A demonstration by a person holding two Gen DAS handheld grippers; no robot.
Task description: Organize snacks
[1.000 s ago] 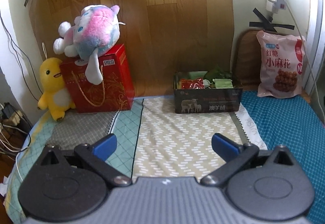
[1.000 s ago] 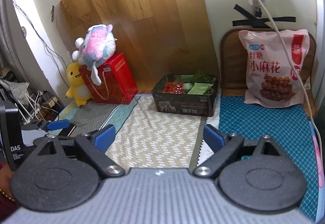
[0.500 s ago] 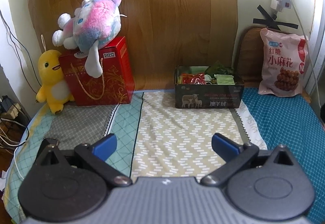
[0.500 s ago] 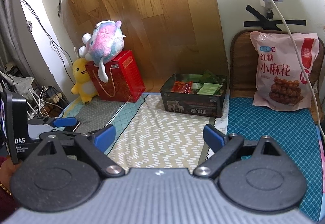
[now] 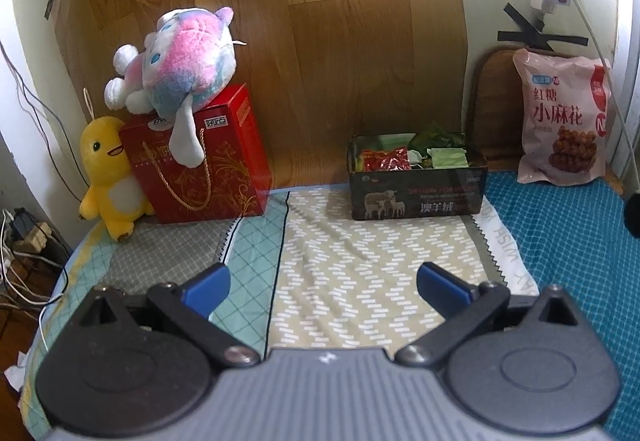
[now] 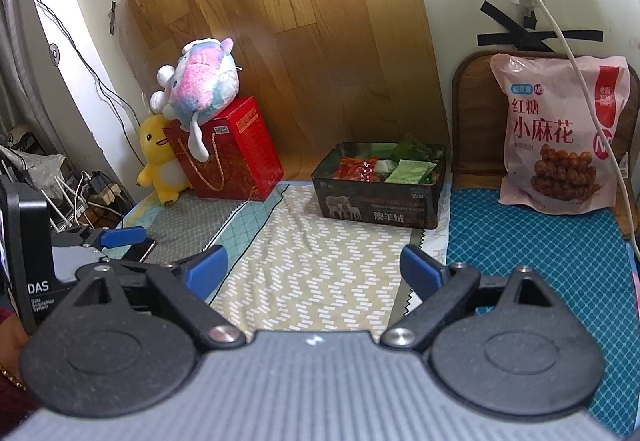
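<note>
Snacks (image 5: 408, 158) unmoved; both claws stay wide.

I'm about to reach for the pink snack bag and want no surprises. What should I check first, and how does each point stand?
1. Right hand-held gripper open and empty: ok.
2. Left hand-held gripper open and empty: ok.
3. Pink snack bag in view, upright against the brown cushion: ok.
4. White cable hangs across the bag's front: not ok, may snag.
5. Black tin has spare room for the bag: cannot tell; packets already fill it.
6. Cloth between right hand-held gripper and bag free of objects: ok.
</note>
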